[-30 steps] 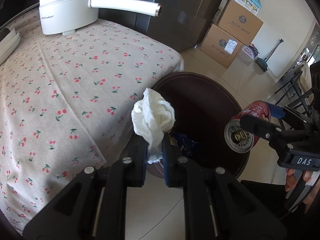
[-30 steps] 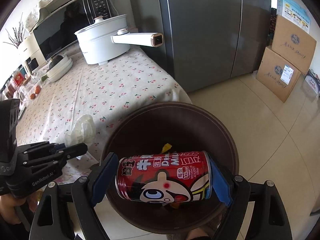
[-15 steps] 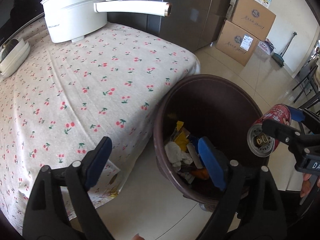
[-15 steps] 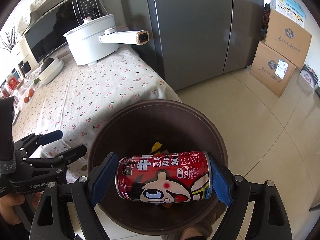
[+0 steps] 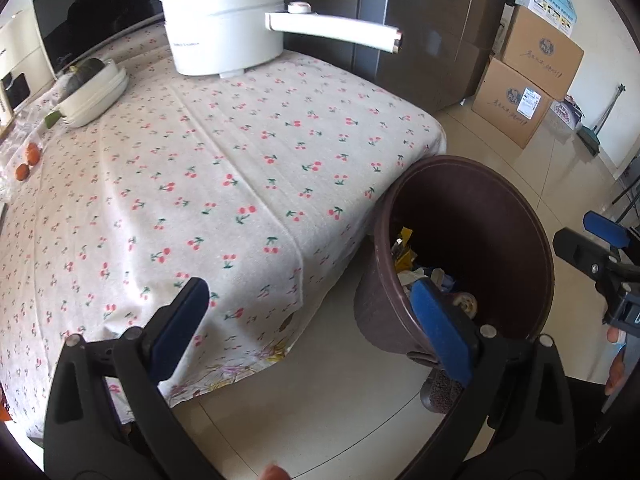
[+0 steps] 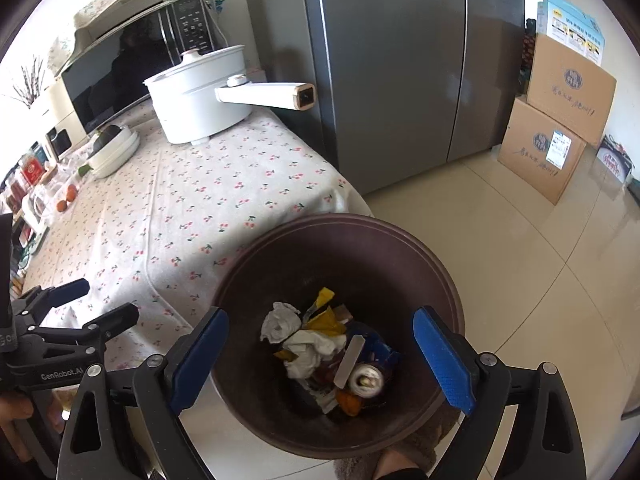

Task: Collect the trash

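Right-wrist view is looking down past the right gripper (image 6: pixel 320 354), whose blue-padded jaws have just been opening and are standing wide apart with nothing between them — they are hanging above the mouth of the brown trash bin (image 6: pixel 448 280). Down inside the bin, the red drink can (image 6: pixel 366 380) is lying among the rubbish with its silver top facing up, just beside a crumpled white tissue (image 6: pixel 280 320), more white paper and yellow and blue wrappers. Left-wrist view is showing the left gripper (image 5: pixel 308 312) spread just as wide, its jaws also having just been opening and holding nothing; one blue pad is sitting over the hanging edge of the cherry-print tablecloth (image 5: pixel 224 184), the other over the near rim of the bin. In the right-wrist view this same gripper is appearing at the left edge, beside the table. The bin is standing on the pale tiled floor (image 6: pixel 540 264), close against the table's corner. Further back on the cloth, a white electric pot (image 5: pixel 224 40) with a long handle is resting near the far edge, a white dish (image 5: pixel 96 92) is sitting to its left, and a grey refrigerator (image 6: pixel 400 60) and stacked cardboard boxes (image 6: pixel 556 120) are standing beyond — well apart from both grippers.
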The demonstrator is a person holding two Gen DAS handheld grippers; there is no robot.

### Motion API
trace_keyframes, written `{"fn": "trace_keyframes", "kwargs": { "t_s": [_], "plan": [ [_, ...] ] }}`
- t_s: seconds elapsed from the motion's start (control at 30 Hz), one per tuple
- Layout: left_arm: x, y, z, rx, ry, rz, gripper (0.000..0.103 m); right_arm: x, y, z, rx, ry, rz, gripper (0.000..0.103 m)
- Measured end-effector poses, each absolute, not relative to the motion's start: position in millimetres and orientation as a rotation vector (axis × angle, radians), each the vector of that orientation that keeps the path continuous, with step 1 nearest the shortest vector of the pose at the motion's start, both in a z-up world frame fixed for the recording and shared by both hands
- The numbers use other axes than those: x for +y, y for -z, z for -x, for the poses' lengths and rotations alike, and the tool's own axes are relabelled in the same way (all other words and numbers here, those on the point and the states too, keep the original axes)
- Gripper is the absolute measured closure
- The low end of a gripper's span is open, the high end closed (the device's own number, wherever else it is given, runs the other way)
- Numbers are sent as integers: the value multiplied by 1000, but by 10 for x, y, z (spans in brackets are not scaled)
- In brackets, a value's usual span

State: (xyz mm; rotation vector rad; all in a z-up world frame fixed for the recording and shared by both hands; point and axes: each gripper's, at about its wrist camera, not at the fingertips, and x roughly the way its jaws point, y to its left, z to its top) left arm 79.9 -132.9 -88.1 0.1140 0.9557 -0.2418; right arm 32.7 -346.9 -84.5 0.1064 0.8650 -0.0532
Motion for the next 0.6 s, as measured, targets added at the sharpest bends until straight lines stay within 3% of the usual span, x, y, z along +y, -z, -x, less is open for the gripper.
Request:
{"fn": "trace_keyframes", "kwargs": {
  "t_s": [0.2,0.6],
  "plan": [
    [-965,412,-275,722,77,-97,1,-3039,478,38,701,15,41,0],
    [-455,275,166,586,-49,-4,1,-2641,165,353,509,-41,72,0]
  ]
}}
